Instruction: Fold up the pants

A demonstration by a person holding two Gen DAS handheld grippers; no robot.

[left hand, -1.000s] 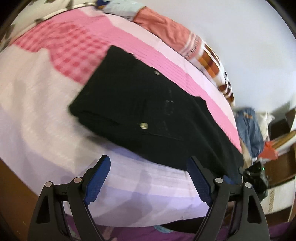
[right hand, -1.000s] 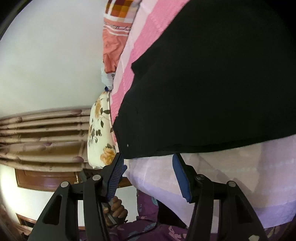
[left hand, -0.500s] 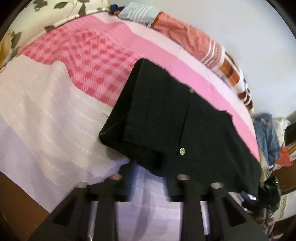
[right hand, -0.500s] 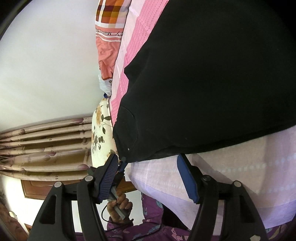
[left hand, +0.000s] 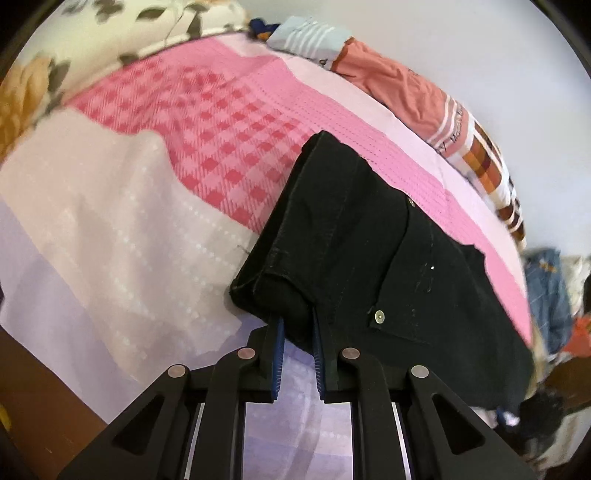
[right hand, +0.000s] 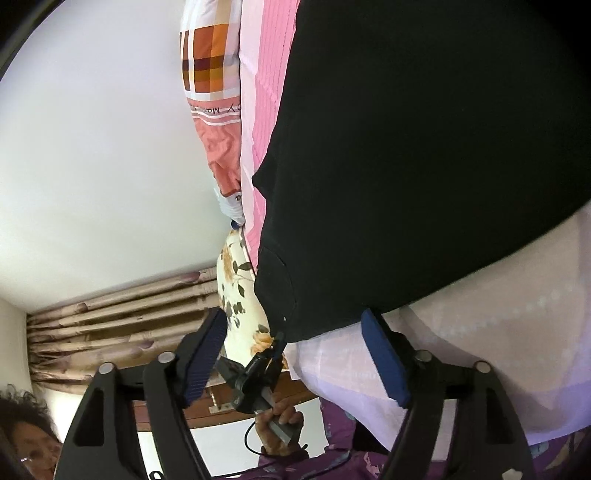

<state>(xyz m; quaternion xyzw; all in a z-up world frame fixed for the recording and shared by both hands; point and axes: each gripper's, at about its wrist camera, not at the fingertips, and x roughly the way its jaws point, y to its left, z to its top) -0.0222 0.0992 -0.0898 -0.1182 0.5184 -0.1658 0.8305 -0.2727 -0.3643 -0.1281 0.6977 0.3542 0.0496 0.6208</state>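
Observation:
Black pants (left hand: pixel 369 258) lie folded flat on a pink and lilac bedspread (left hand: pixel 221 147), a metal button facing up. My left gripper (left hand: pixel 297 317) is at their near left corner, its jaws closing, with a thick fold of black cloth pinched between the blue pads (left hand: pixel 277 347). In the right wrist view the pants (right hand: pixel 424 166) fill the upper right. My right gripper (right hand: pixel 291 315) sits at their near hem, its jaws opening; the hem lies between the tips untouched. The left gripper (right hand: pixel 275 345), held in a hand (right hand: pixel 280 417), bites the corner there.
A floral pillow (left hand: pixel 110 33) and a folded orange and plaid blanket (left hand: pixel 406 92) line the far side by a white wall. A heap of clothes (left hand: pixel 546 295) lies off the bed's right end. The wooden bed edge (left hand: pixel 44 398) is near left. Curtains (right hand: pixel 110 325) hang behind.
My left gripper came forward and down to the pants' near corner and its jaws closed on the cloth. My right gripper's jaws spread wider and it rolled at the hem.

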